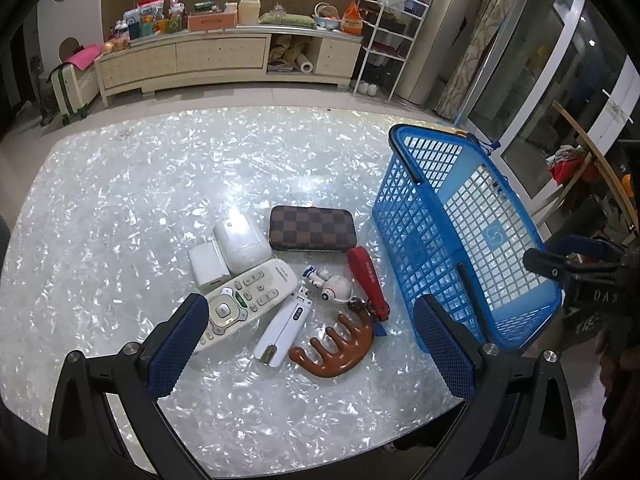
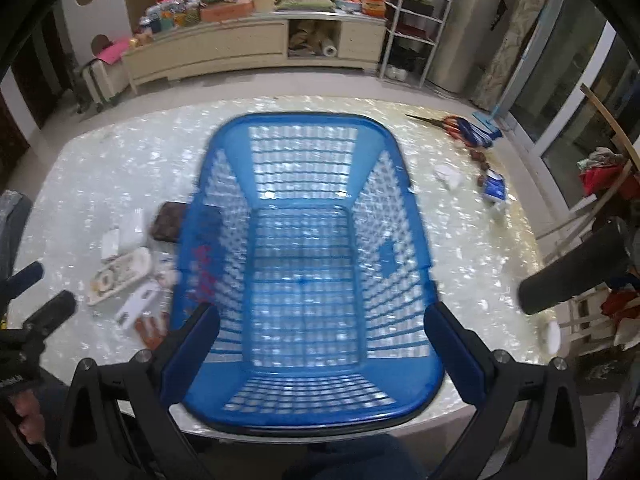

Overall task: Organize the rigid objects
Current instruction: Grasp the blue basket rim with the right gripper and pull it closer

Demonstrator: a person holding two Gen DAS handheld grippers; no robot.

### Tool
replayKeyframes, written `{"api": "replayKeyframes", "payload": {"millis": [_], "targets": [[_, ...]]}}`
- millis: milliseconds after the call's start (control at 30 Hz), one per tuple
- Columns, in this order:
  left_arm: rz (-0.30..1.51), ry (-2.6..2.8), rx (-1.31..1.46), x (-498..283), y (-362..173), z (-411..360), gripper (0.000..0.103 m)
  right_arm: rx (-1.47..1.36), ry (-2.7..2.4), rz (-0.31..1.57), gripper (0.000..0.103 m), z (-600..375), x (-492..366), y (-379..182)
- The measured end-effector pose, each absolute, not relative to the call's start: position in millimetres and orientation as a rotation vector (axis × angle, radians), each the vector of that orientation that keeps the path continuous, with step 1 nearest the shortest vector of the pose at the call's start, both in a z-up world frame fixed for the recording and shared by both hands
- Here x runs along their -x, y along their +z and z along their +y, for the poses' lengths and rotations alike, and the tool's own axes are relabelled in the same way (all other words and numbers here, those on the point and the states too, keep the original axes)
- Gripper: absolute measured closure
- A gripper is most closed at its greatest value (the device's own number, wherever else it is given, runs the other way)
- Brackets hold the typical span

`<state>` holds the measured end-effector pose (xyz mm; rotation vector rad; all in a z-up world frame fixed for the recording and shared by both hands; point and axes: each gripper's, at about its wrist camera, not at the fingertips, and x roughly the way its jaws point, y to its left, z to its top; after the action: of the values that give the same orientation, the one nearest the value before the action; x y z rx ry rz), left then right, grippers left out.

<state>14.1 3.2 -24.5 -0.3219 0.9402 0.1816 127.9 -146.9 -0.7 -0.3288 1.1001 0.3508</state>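
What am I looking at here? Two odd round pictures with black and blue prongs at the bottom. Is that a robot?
No robot: a person holds a two-finger gripper in each hand, each carrying a wide-angle camera. One picture looks along the left gripper, the other along the right gripper. Both are open and hold nothing. On the shiny table lie a remote control, a checkered case, a brown wooden comb, a red-handled tool and other small items. Beside them stands an empty blue basket, probably meant to collect them.
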Motion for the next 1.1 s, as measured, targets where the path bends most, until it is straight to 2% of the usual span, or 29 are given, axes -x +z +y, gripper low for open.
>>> {"api": "replayKeyframes", "payload": {"millis": [533,567,633,767,833,967,1100], "targets": [[1.032,0.16,0.339,-34.8,-72.2,13.6,0.0,0.487,0.208,1.231,0.001,-191.3,-173.9,-48.1],[1.039,0.164,0.336,-36.8,-75.5,14.0,0.0,0.483,0.212,1.239,0.005,-194.3,-176.1,-50.8],[1.049,0.165,0.335,-38.4,-79.7,15.0,0.0,0.47,0.22,1.263,0.024,-197.7,-180.0,-57.4],[1.068,0.168,0.34,-39.8,-86.8,16.0,0.0,0.449,0.237,1.33,0.041,-201.7,-183.2,-71.4],[1.074,0.174,0.338,-40.1,-89.1,17.3,0.0,0.452,0.237,1.341,0.059,-201.5,-185.1,-74.0],[1.088,0.185,0.339,-37.4,-90.5,22.5,0.0,0.441,0.251,1.369,0.067,-201.7,-185.9,-73.2],[1.092,0.196,0.325,-31.6,-89.8,29.7,0.0,0.437,0.274,1.39,0.081,-198.4,-184.6,-71.2]]}}
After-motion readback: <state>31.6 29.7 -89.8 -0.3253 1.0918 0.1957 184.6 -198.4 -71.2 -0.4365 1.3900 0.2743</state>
